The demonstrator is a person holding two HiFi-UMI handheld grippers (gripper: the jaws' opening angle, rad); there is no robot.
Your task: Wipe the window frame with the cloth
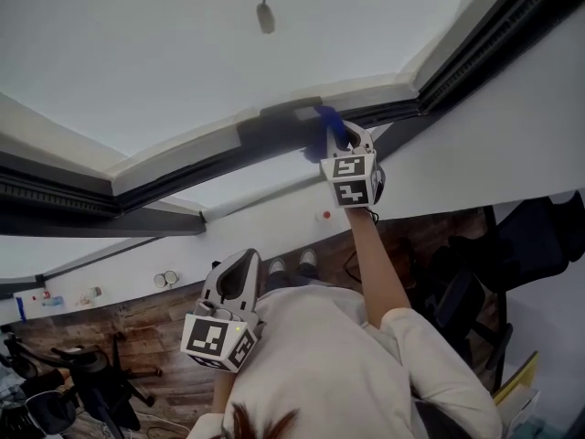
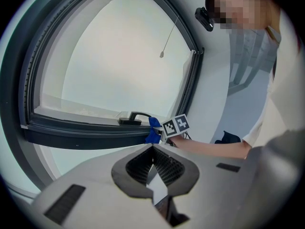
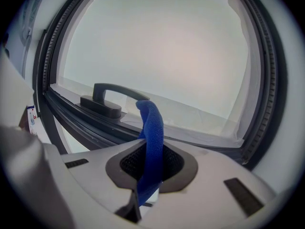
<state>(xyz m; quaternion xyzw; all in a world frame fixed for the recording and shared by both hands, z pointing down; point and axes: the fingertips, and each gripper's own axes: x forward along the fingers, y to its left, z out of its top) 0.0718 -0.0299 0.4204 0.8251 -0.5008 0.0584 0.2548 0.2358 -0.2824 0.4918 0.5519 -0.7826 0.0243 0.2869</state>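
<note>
Blue fabric cloth (image 3: 151, 128) is clamped in the right gripper (image 1: 347, 141) and pressed against the dark grey window frame (image 3: 95, 124), just beside its black handle (image 3: 112, 92), ready for wiping. The left gripper (image 2: 153, 150) hangs low with its jaws together on nothing, likely kept clear.

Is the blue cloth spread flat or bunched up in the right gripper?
Bunched: the blue cloth stands as a narrow strip pinched between the right gripper's jaws.

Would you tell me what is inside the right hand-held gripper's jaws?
A blue cloth is pinched in the right hand-held gripper; its lower end is hidden beneath the jaws.
</note>
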